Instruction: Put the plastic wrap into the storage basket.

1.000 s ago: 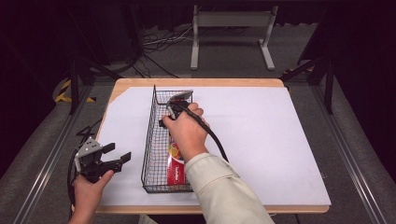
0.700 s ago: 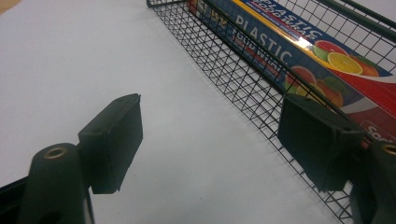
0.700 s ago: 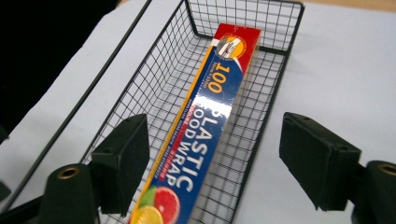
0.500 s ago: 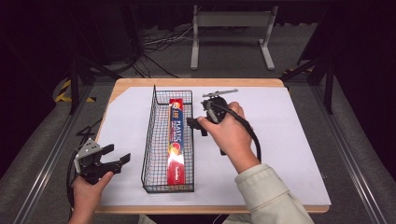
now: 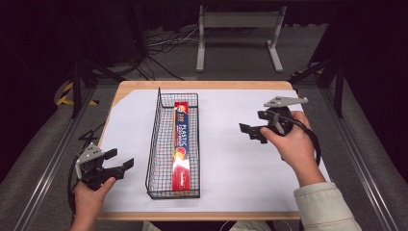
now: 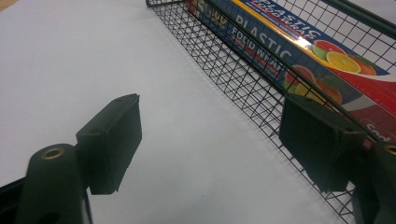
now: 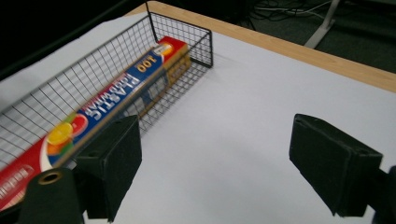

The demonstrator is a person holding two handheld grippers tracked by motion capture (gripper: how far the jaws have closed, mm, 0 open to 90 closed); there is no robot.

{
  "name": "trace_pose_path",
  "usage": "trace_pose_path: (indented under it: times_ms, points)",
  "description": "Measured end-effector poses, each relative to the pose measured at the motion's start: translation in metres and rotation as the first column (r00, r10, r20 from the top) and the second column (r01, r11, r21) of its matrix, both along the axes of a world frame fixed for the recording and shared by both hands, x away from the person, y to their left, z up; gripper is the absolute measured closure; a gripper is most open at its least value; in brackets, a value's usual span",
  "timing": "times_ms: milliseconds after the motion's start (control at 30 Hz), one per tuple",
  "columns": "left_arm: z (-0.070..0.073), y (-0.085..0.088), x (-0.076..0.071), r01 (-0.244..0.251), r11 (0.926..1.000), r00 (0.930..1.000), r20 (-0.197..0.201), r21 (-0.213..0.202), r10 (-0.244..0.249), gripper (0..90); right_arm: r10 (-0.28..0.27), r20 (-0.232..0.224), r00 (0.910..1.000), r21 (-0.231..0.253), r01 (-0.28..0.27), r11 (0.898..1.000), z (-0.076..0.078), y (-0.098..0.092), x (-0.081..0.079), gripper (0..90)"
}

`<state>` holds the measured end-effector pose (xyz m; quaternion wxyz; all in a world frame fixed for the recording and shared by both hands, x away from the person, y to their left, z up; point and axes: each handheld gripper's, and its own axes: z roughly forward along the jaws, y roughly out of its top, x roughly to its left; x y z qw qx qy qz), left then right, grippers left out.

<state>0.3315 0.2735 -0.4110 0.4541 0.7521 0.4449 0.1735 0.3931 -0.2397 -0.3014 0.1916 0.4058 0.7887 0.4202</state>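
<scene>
Lying lengthwise in the long black wire-mesh basket [image 5: 154, 144], the red and blue cardboard box of plastic wrap [image 5: 180, 144] rests flat on the mesh floor, close against the basket's right wall, with the basket standing on the white paper sheet [image 5: 231, 159] that covers the wooden table [image 5: 202, 85]. The right gripper [image 5: 249, 131] is held above bare paper well to the right of the basket, jaws spread and empty, pointing back toward it. The left gripper [image 5: 119, 161] hovers low near the table's front left corner, just beside the basket's left wall, jaws likewise spread and holding nothing. Judged from this layout, placement of the box looks complete and the step in hand is the retreat. Done well, each hand draws away level and clear of the thin wire rim, so that no jaw or trailing cable snags the mesh and drags the basket across the smooth paper.
</scene>
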Motion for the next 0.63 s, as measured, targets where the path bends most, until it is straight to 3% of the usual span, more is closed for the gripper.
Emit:
trace_pose_path:
  times_ms: [67, 133, 167, 267, 333, 367, 500, 633]
  points:
    - [-0.001, 0.000, 0.000, -0.007, 0.9999, 1.0000, -0.003, -0.009, 0.006, 21.9, 0.005, 0.010, 0.9999, -0.003, -0.005, 1.000, -0.005, -0.009, -0.002, 15.9]
    - [-0.002, 0.001, 0.001, -0.008, 0.9999, 1.0000, -0.005, -0.007, 0.007, 21.8, 0.022, 0.014, 0.9996, 0.010, -0.022, 1.000, -0.022, -0.032, -0.006, 14.9]
    - [-0.002, 0.001, 0.001, -0.008, 0.9999, 1.0000, -0.005, -0.007, 0.007, 21.8, 0.022, 0.014, 0.9996, 0.010, -0.022, 1.000, -0.022, -0.032, -0.006, 14.9]
    - [-0.003, 0.001, 0.002, 0.001, 1.0000, 1.0000, -0.006, -0.008, -0.001, 21.6, 0.023, 0.037, 0.9990, 0.004, -0.023, 1.000, -0.041, -0.054, -0.009, 12.4]
    - [-0.004, 0.001, 0.002, 0.005, 0.9999, 1.0000, -0.002, -0.012, -0.005, 21.2, 0.007, 0.057, 0.9984, 0.036, -0.009, 0.999, -0.059, -0.071, -0.012, 10.8]
    - [-0.004, 0.002, 0.003, 0.011, 0.9999, 0.9999, 0.002, -0.010, -0.011, 21.2, 0.007, 0.057, 0.9984, 0.036, -0.009, 0.999, -0.059, -0.071, -0.012, 10.8]
    - [-0.006, 0.002, 0.003, 0.009, 1.0000, 1.0000, -0.003, 0.002, -0.009, 20.5, -0.001, 0.082, 0.9966, 0.037, -0.002, 0.999, -0.083, -0.087, -0.016, 9.4]
    - [-0.008, 0.001, 0.003, 0.010, 0.9999, 0.9999, -0.005, 0.005, -0.010, 20.0, -0.015, 0.103, 0.9945, 0.083, 0.006, 0.997, -0.105, -0.100, -0.024, 7.7]
